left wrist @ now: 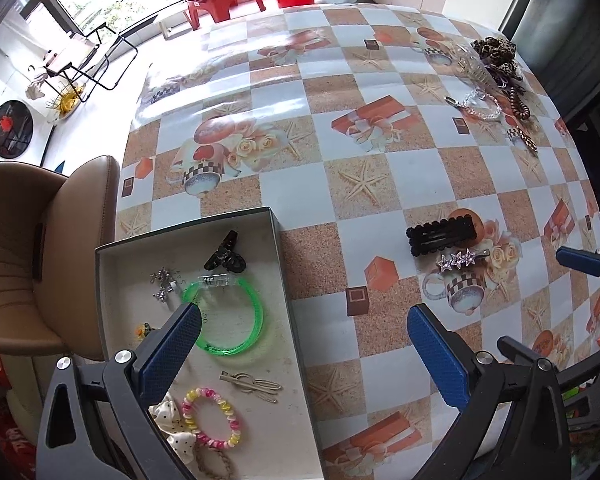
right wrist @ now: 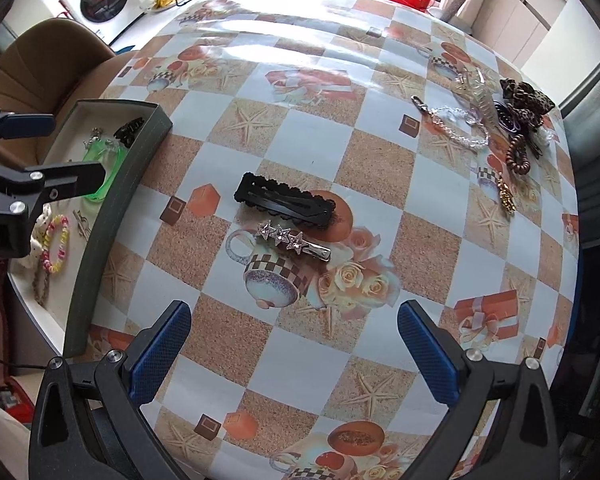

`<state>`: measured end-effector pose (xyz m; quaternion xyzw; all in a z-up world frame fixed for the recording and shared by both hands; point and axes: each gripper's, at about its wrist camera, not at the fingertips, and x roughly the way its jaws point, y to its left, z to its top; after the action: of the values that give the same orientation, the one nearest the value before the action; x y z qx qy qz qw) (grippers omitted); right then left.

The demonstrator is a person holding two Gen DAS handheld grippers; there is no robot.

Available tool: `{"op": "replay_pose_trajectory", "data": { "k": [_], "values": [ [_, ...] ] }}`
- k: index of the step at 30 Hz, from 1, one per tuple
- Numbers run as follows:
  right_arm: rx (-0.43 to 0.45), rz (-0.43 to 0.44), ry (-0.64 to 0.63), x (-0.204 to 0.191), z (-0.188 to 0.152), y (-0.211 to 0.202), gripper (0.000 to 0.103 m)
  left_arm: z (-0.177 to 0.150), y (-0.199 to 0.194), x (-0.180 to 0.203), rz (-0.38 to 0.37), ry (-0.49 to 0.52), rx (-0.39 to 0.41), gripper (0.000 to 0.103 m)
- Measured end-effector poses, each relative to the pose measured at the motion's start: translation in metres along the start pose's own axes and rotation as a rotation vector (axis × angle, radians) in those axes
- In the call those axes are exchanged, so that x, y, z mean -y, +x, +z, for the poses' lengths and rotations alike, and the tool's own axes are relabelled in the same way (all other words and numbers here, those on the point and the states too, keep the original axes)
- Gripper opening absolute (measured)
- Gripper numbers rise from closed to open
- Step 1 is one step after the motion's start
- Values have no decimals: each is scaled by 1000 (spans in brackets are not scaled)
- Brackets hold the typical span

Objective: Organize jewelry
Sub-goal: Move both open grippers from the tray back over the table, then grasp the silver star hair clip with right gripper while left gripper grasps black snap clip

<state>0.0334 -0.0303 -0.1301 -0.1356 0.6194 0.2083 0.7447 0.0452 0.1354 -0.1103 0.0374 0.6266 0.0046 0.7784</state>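
The right claw gapes wide and empty over the bench. At twelve o'clock lies the star clip: light, stiff, slippery; pinch across its narrow bar.
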Motion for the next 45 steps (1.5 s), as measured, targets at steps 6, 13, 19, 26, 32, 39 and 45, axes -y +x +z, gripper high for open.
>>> {"op": "replay_pose_trajectory", "data": {
  "k": [6,13,19,26,32,39,45],
  "values": [
    [19,33,12,8,-9,11,103,9,5,8,-30,-10,32,103],
    [37,83,86,28,-16,24,96,26,20,22,-98,3,42,103],
    [69,110,118,37,-1,29,76,35,36,34,-91,85,39,103],
    [67,139,47,28,19,45,59,44,53,30,-50,159,28,103],
    [32,141,-2,20,23,64,45,44,63,35,-54,176,8,103],
    [43,149,-3,18,21,65,24,47,72,48,-55,195,0,103],
    [36,155,43,28,10,62,24,50,78,64,-80,227,-3,103]
  ]
}}
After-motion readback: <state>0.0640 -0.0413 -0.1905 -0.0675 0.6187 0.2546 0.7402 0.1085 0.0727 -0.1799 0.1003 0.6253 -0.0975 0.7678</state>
